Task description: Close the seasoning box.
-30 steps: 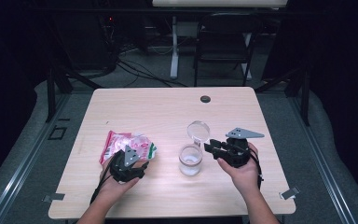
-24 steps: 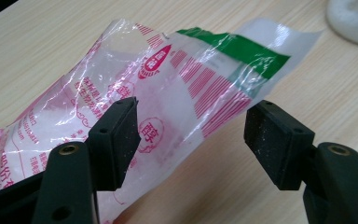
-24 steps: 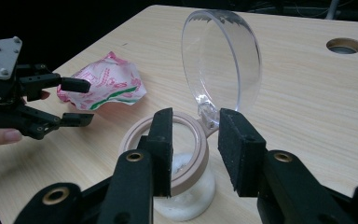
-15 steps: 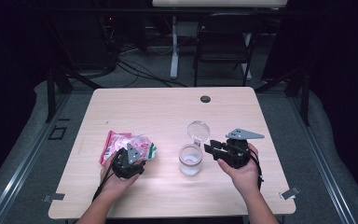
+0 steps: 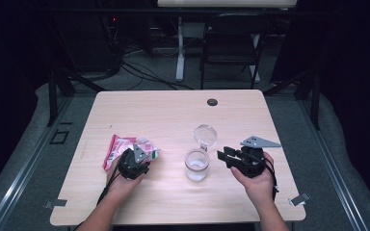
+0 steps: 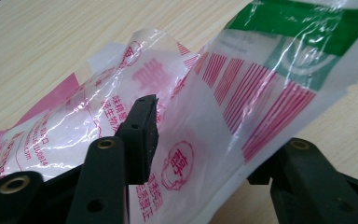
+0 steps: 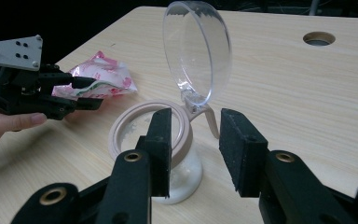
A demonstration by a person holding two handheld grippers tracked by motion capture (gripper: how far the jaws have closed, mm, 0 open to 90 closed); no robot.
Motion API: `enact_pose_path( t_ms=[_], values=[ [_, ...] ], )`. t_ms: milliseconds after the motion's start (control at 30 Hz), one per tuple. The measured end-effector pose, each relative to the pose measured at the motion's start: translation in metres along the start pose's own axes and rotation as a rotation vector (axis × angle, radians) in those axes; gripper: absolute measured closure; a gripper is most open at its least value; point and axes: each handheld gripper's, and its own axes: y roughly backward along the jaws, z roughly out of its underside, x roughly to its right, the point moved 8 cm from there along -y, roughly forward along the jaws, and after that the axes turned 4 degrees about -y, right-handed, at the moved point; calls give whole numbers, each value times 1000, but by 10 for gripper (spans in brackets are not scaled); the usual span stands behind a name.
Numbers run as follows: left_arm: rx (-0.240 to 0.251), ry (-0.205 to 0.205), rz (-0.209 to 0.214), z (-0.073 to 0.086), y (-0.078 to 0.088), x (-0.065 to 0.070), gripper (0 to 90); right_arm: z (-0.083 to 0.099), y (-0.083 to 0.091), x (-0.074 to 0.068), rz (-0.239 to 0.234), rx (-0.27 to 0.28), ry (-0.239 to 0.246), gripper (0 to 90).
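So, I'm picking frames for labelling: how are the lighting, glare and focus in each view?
High view: table lit, surroundings dark, slightly soft. Left gripper view: glare streaks on the plastic bag, near jaws blurred. Right gripper view: highlights on the clear lid, jar sharp enough, jaws soft up close.
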Motion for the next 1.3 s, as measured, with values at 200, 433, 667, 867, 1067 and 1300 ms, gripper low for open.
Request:
enact_pose_path(
  t_ms=[200,433,667,867,1067,1300],
  values=[
    [-8,41,4,0,-4,-4,694,2,5,4,15,9,-13,642],
    [-8,112,22,1,-2,-13,834,3,7,5,22,8,-12,636],
    [-8,174,56,4,-2,-19,900,3,7,5,23,8,-11,634],
    [-7,180,60,4,-1,-20,900,4,7,5,23,4,-8,633],
    [4,202,60,3,1,-22,900,4,6,6,28,12,-14,625],
    [19,219,63,2,4,-24,900,4,6,5,35,14,15,595]
  ],
)
